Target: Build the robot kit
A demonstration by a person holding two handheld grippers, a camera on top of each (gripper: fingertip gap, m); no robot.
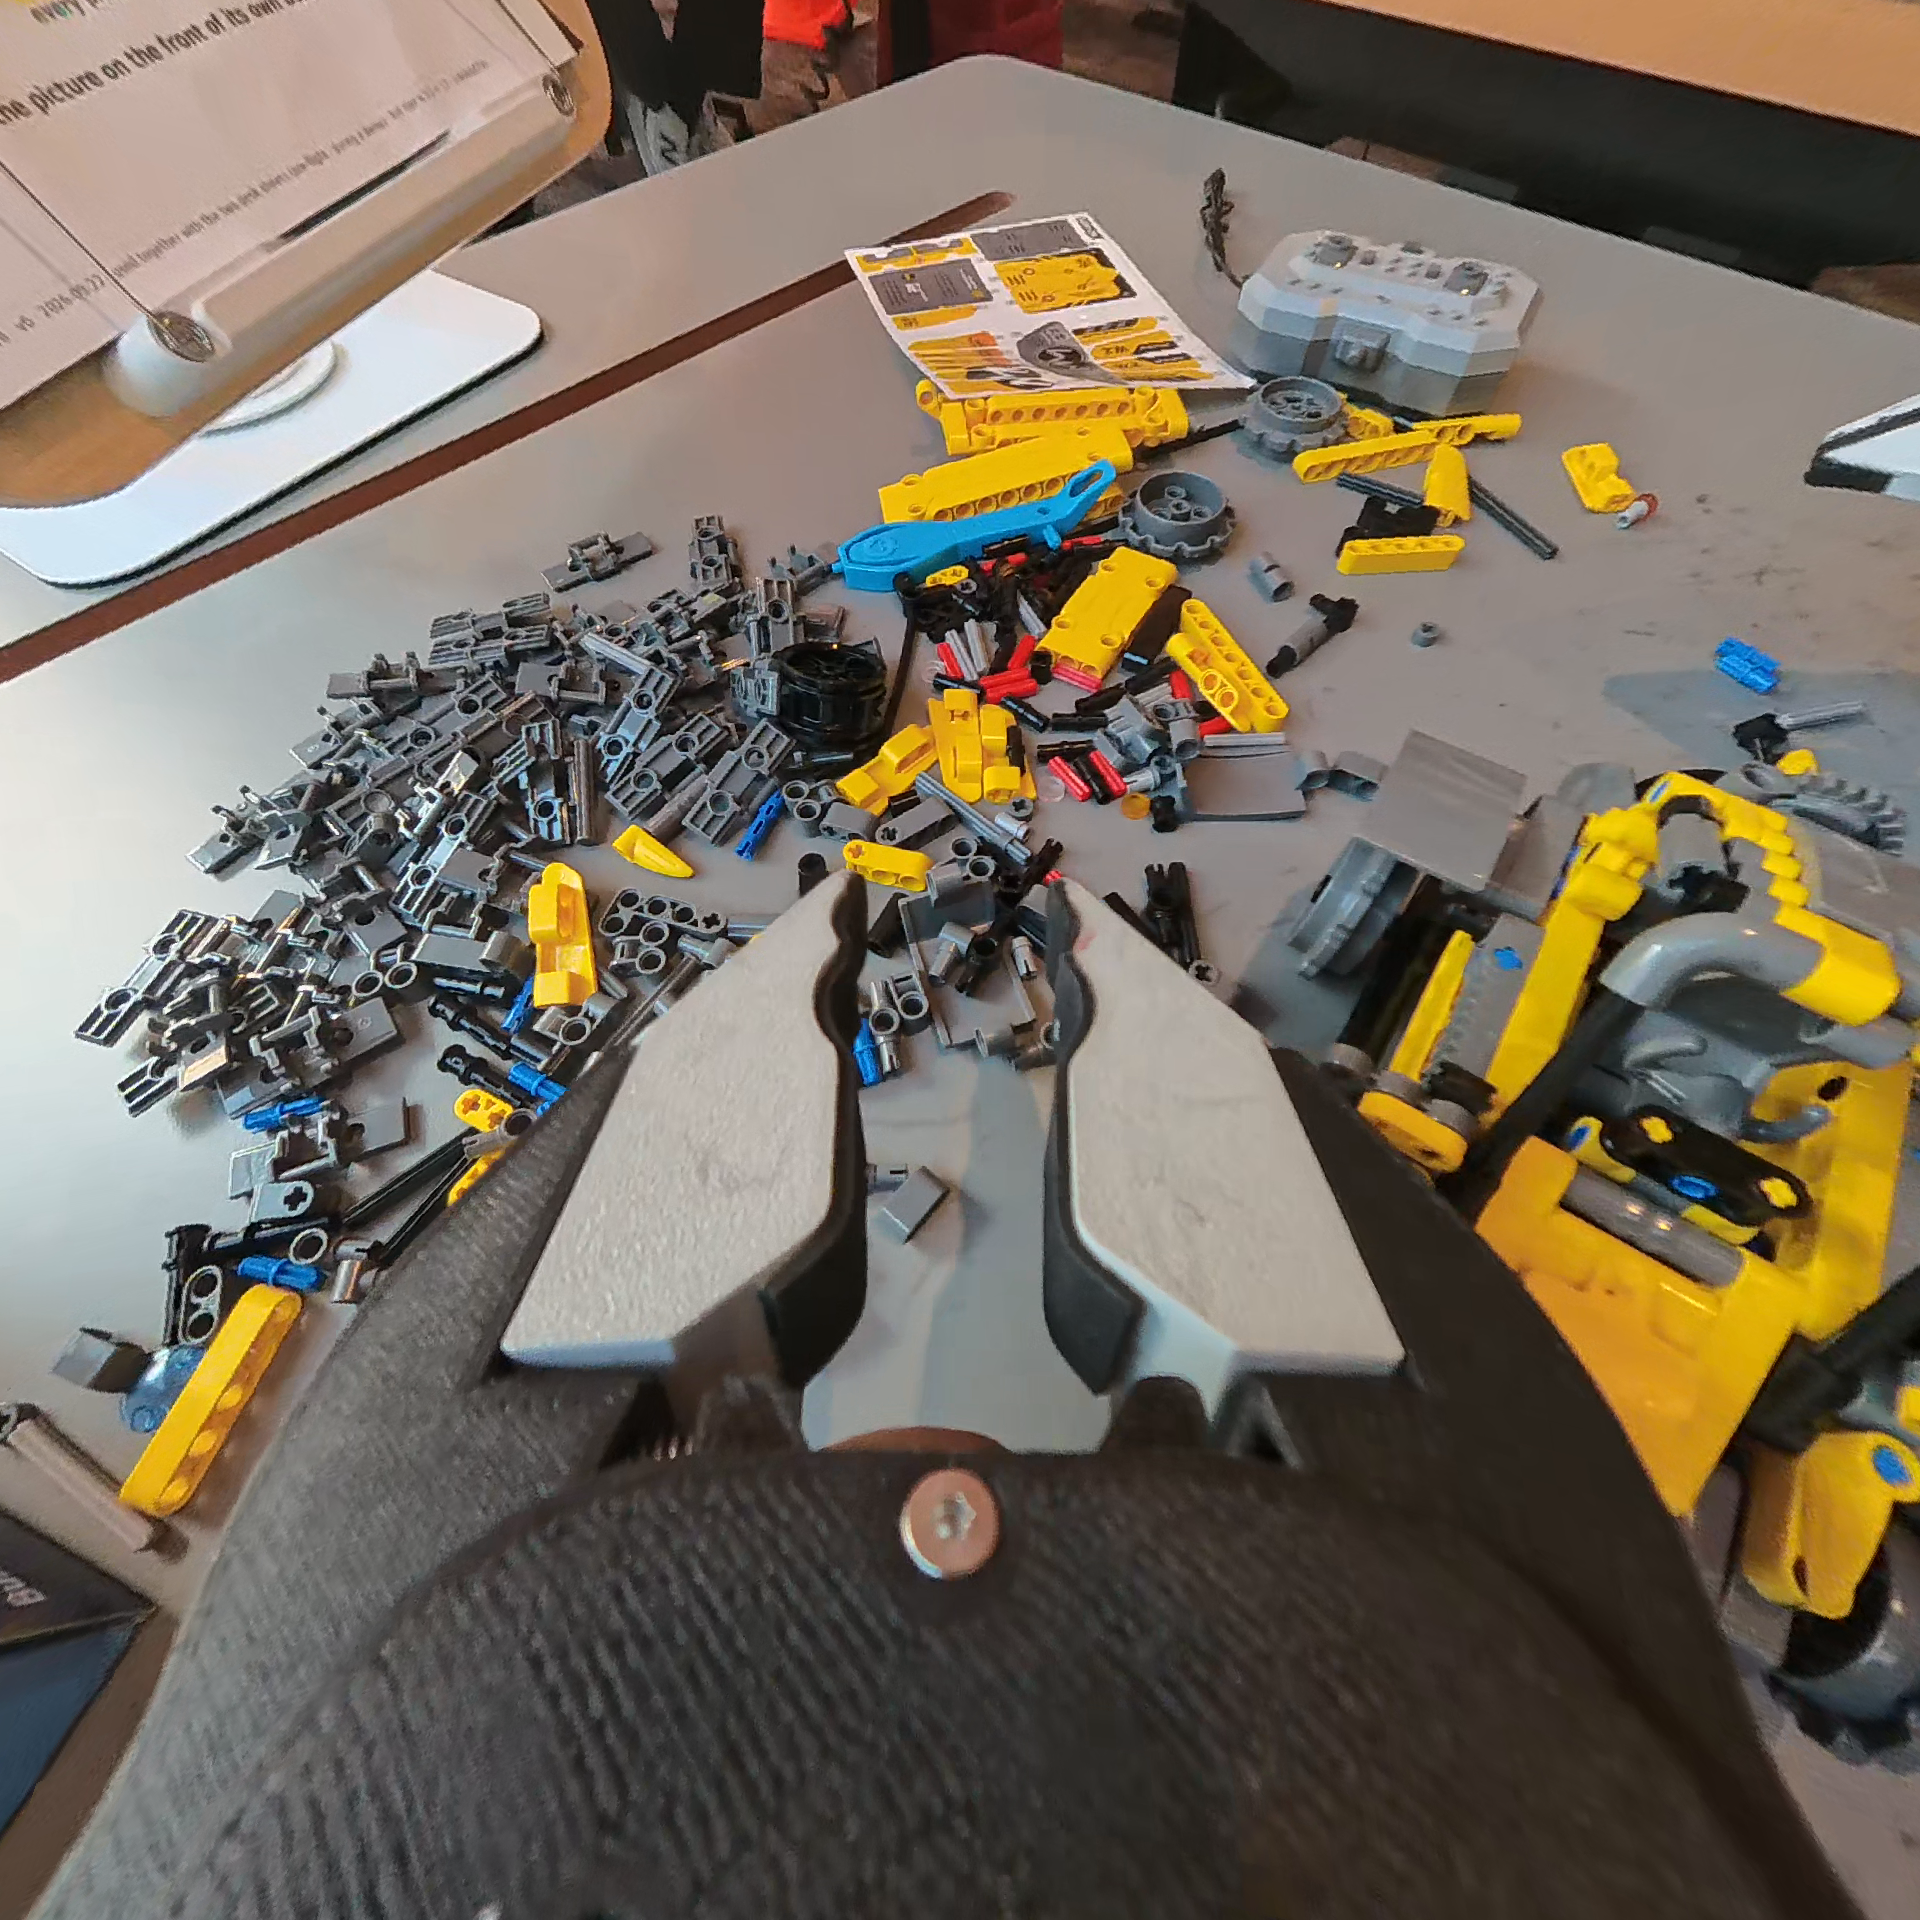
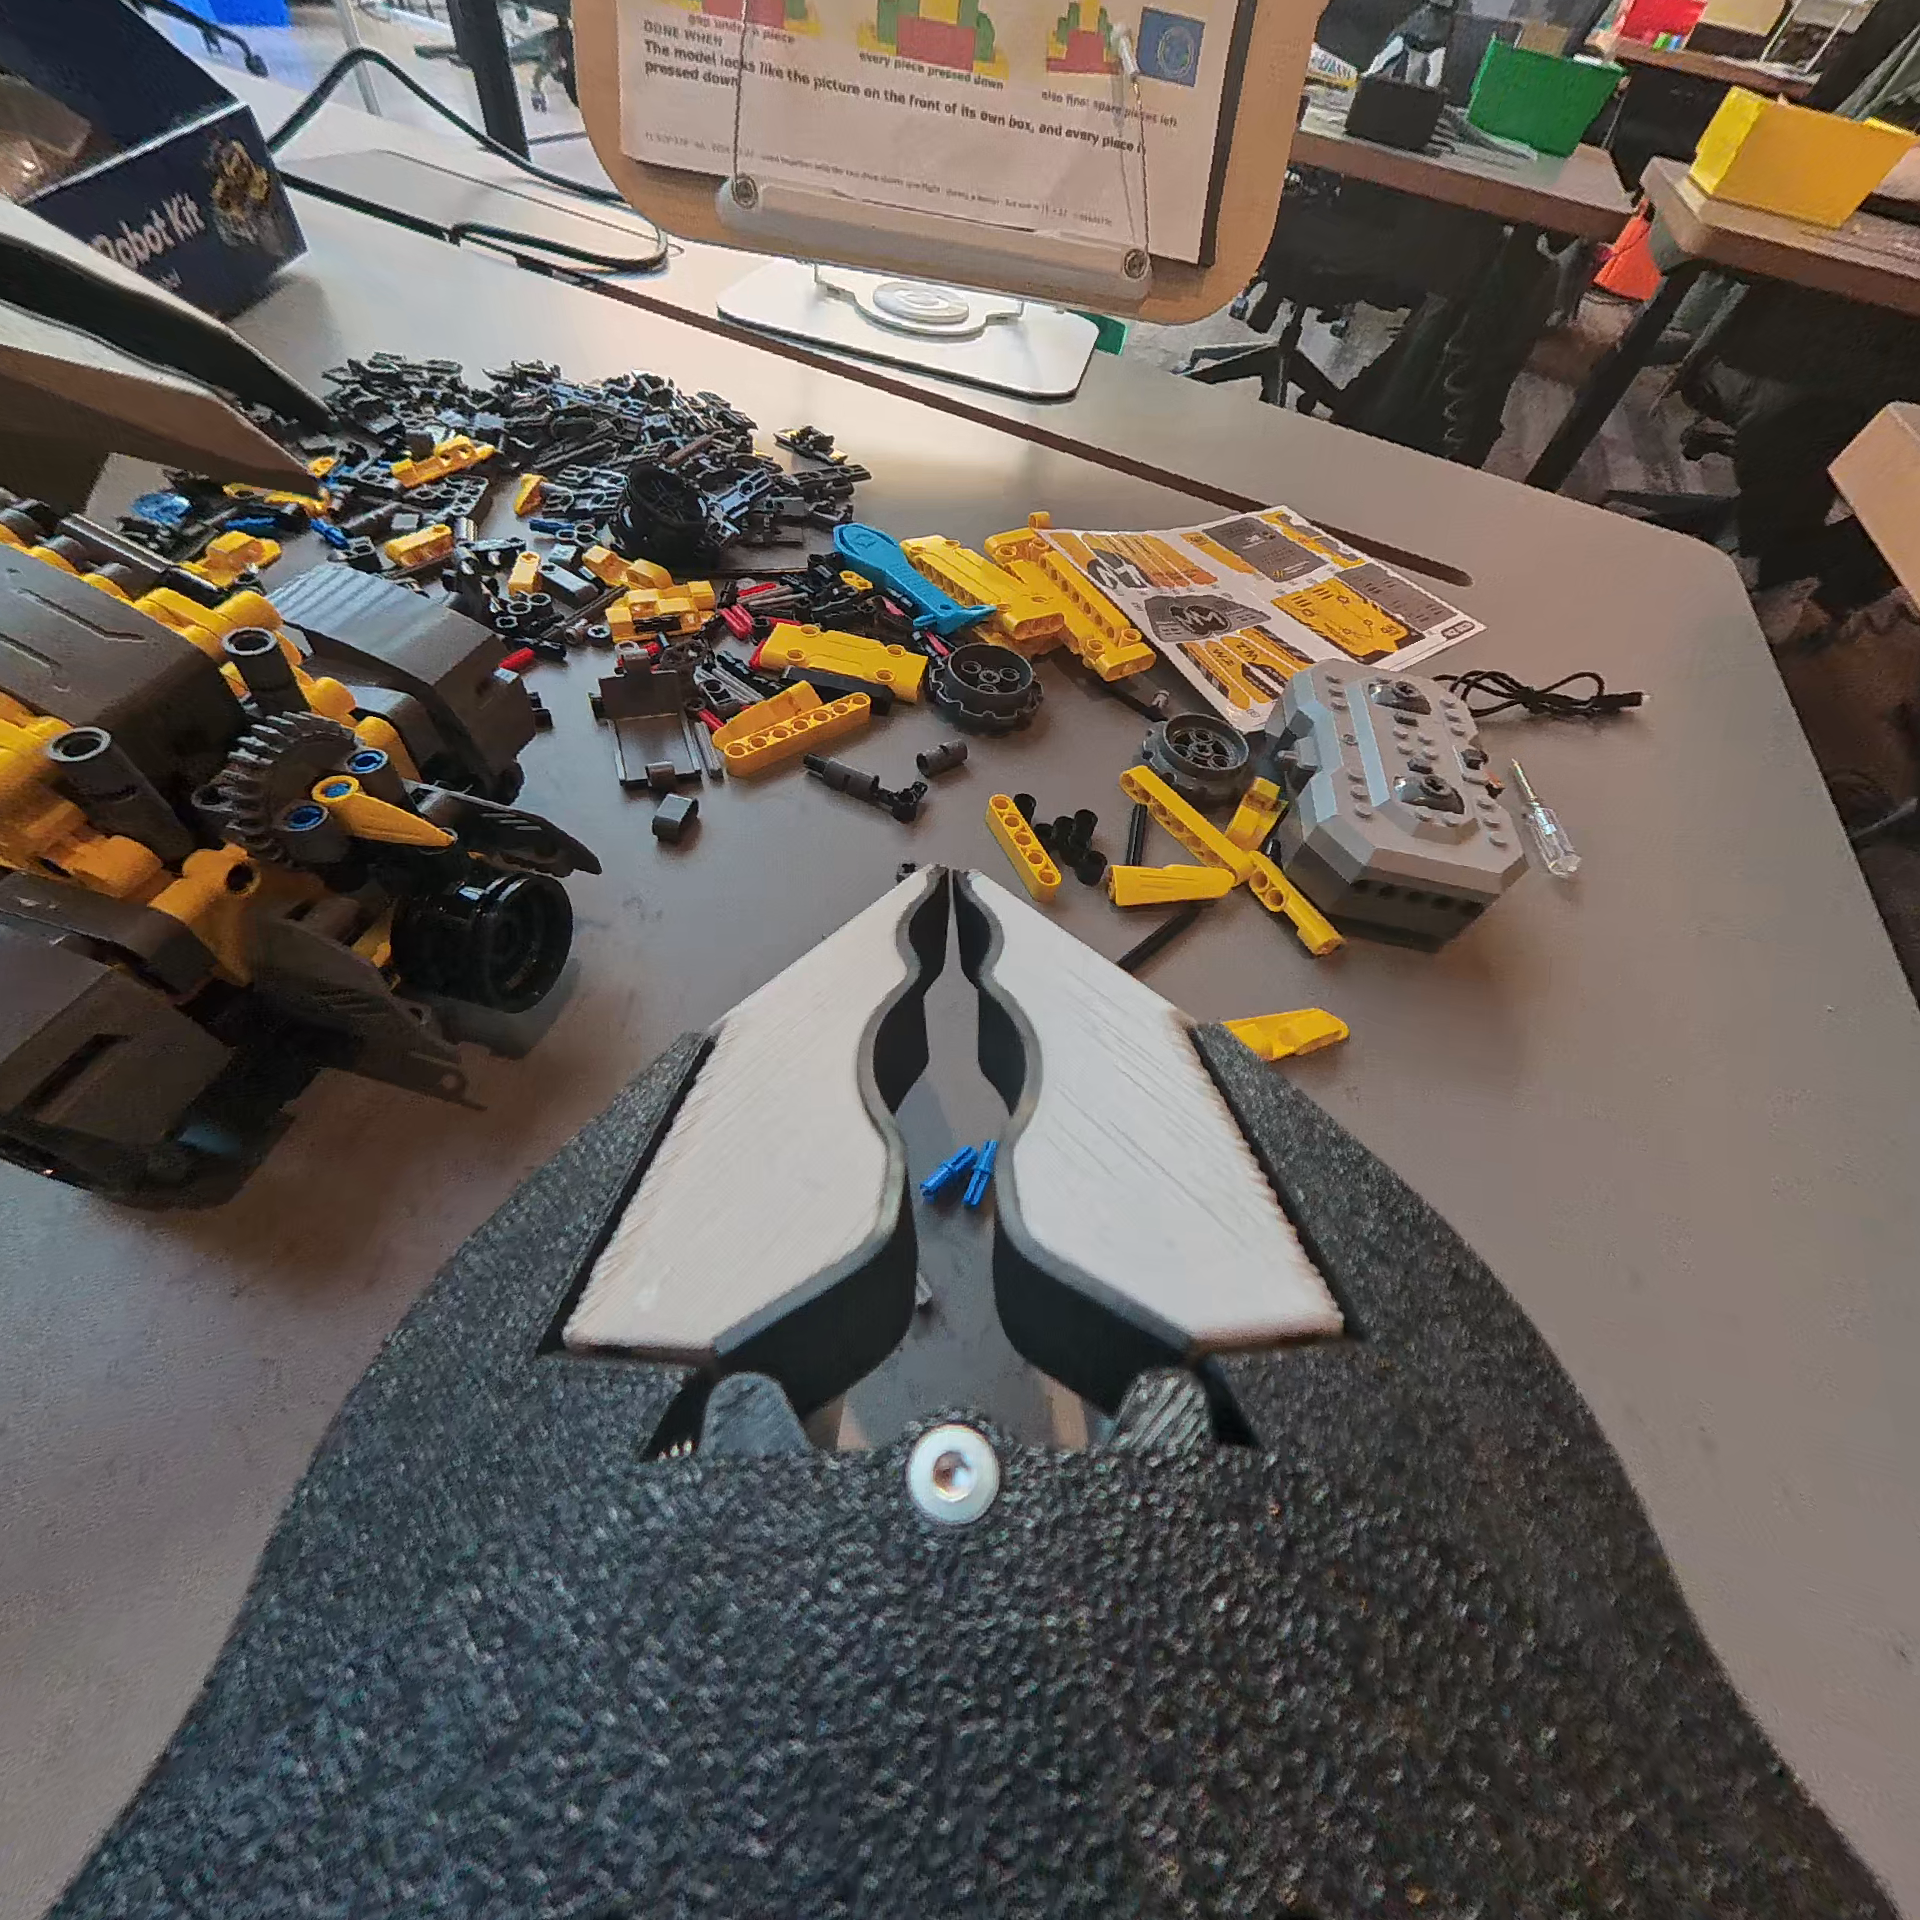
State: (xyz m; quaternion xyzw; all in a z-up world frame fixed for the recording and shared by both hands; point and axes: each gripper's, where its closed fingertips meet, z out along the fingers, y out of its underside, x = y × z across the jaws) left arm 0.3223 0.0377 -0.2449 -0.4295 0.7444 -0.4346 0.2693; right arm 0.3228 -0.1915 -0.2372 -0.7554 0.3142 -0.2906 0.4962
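My left gripper [image 1: 956,891] is open and empty, low over a heap of small grey, black and blue building pieces [image 1: 966,966] on the grey table [image 1: 675,416]. A partly built yellow and grey model [image 1: 1621,1049] stands just to its right. My right gripper [image 2: 951,875] is shut with its tips together, above bare table. Two small blue pins [image 2: 961,1174] show through the gap between its fingers, apparently lying on the table below. The model [image 2: 208,790] is to its left. My left gripper's grey finger [image 2: 125,405] shows at the upper left there.
Loose yellow beams, a blue separator tool [image 1: 966,525], a sticker sheet [image 1: 1039,312] and a grey battery box [image 1: 1382,312] lie farther off. A paper stand [image 2: 914,301] is at the back, a dark blue box [image 2: 156,208] at the far left, and a clear screwdriver [image 2: 1543,821] by the battery box. Spacing between my two grippers at the tips: around 25 cm.
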